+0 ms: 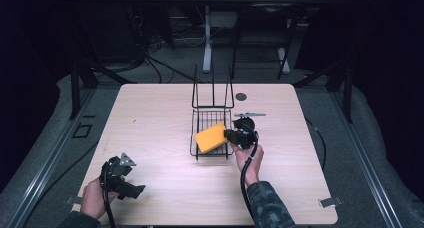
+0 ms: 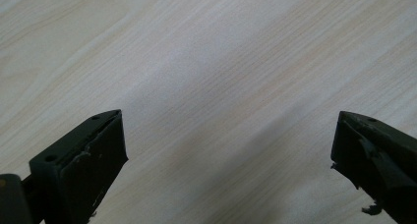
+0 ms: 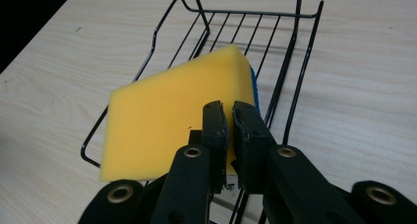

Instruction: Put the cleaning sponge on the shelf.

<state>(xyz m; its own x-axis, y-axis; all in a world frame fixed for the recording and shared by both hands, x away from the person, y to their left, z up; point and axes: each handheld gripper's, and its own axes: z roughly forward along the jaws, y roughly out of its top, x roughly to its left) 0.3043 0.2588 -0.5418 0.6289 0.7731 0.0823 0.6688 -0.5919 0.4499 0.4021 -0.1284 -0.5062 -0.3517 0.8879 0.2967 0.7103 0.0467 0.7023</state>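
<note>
**Yellow sponge gripped over wire rack, mid-table**

Item 1, sponge [image 1: 211,137]: yellow foam block with a thin blue layer on one face, that layer visible at its far edge in the right gripper view. From the high view I see it tilted, sitting over the near half of the wire rack, its right edge at my right gripper. I cannot tell whether its underside rests on the rack's wires.

Item 2, wire rack [image 1: 202,119]: black, with a low basket section in front and tall upright wires at the back. It stands near the middle of the table, slightly towards the far edge.

Item 3, right gripper [image 3: 230,135]: reached in from the rack's right side, hand below it in the high view. Its jaws are pinched almost together on the near edge of the sponge, with the foam squeezed thin between the pads.

Item 4, left gripper [image 1: 121,180]: held at the near left corner of the table, well apart from the rack. In its own view I see the jaws spread wide with bare wood between them, grasping nothing.

Item 5, table [image 1: 150,118]: pale wood-grain top. A small dark round disc [image 1: 241,96] lies just right of the rack's uprights, towards the far edge.
</note>
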